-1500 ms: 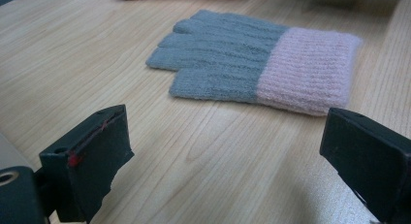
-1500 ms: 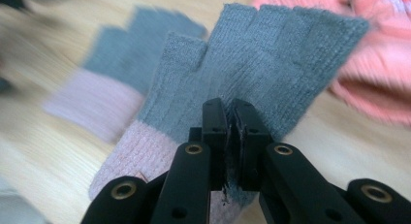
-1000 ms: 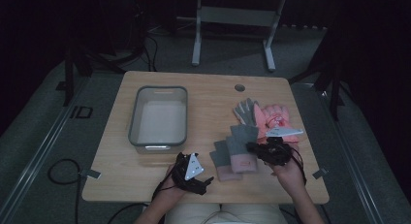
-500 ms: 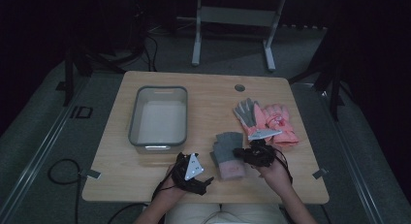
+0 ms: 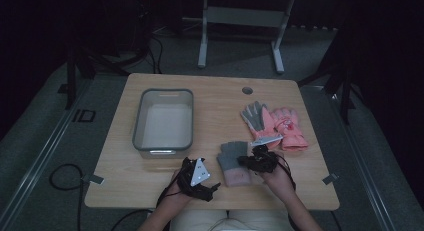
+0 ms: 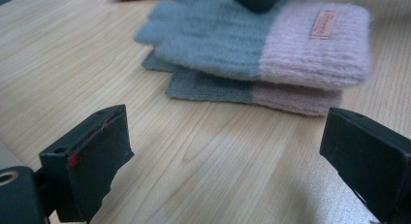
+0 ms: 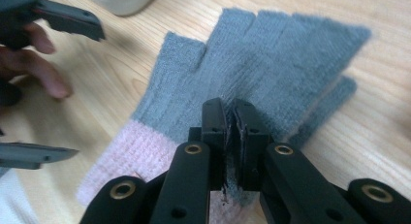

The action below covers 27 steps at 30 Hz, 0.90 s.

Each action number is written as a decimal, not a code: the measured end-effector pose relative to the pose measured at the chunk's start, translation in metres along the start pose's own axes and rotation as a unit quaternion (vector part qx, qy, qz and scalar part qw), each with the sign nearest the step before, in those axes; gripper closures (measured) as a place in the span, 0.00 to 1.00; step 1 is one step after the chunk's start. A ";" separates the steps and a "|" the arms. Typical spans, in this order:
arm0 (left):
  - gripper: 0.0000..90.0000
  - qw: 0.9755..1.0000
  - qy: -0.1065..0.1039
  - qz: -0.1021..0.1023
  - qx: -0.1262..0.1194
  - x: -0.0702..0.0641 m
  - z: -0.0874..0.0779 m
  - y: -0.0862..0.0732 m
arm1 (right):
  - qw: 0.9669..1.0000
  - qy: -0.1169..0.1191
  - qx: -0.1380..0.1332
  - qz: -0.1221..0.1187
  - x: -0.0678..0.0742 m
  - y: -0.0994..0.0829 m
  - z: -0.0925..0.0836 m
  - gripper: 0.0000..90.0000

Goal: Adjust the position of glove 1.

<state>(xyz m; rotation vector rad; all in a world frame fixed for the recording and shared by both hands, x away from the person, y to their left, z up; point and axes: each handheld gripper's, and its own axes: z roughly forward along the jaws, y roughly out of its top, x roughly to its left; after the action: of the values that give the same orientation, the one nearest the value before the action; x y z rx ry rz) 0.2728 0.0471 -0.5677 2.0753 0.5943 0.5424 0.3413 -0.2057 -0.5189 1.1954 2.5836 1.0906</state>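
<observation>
A grey knit glove with a pink cuff (image 7: pixel 271 59) is pinched at its palm by my right gripper (image 7: pixel 235 117), which is shut on it. It hangs just over a matching glove (image 6: pixel 252 90) that lies flat on the wooden table, and the held glove (image 6: pixel 252 40) covers most of it. In the high view the pair (image 5: pixel 232 158) is near the table's front, with my right gripper (image 5: pixel 248 161) at its right side. My left gripper (image 6: pixel 223 151) rests open and holds nothing, its jaws pointing at the gloves from the left (image 5: pixel 212 187).
A grey bin (image 5: pixel 137 136) stands on the left half of the table. A grey-palmed pink glove (image 5: pixel 256 116) and a pink glove (image 5: pixel 287 126) lie at the right. A round cable hole (image 5: pixel 247 90) is near the back edge.
My right gripper has carried the grey-and-pink glove left and down, from beside the pink gloves to just above the matching glove. My left gripper has stayed put.
</observation>
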 end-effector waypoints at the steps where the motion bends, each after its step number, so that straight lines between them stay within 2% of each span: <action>1: 0.04 1.000 0.000 0.000 0.000 0.000 0.000 0.000 | 1.000 0.000 0.001 0.003 -0.001 -0.001 0.002 0.94; 11: 0.04 1.000 0.001 0.003 0.003 0.000 0.000 0.000 | 1.000 0.004 0.007 0.011 -0.008 -0.007 0.012 0.91; 16: 0.04 1.000 0.002 0.002 0.004 0.000 0.000 0.000 | 1.000 0.001 0.005 0.011 -0.009 -0.010 0.014 0.86; 19: 0.05 1.000 0.007 0.021 -0.009 -0.005 -0.001 -0.001 | 1.000 0.003 0.001 0.016 -0.011 -0.011 0.014 0.80; 23: 0.04 1.000 -0.003 0.021 -0.020 -0.007 -0.003 0.000 | 1.000 0.002 -0.005 0.017 -0.012 -0.010 0.005 0.77; 25: 0.03 1.000 -0.018 0.016 -0.020 -0.008 -0.004 0.001 | 1.000 0.000 -0.007 0.011 -0.011 -0.008 -0.001 0.77; 27: 0.04 0.999 -0.025 0.024 -0.015 -0.010 -0.007 0.005 | 1.000 -0.005 -0.013 0.001 -0.009 -0.006 -0.010 0.77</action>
<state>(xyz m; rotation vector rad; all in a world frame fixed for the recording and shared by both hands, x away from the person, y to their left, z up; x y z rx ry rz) 0.2618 0.0430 -0.5611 2.0727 0.5046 0.5219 0.3402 -0.2209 -0.5172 1.1959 2.5530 1.1117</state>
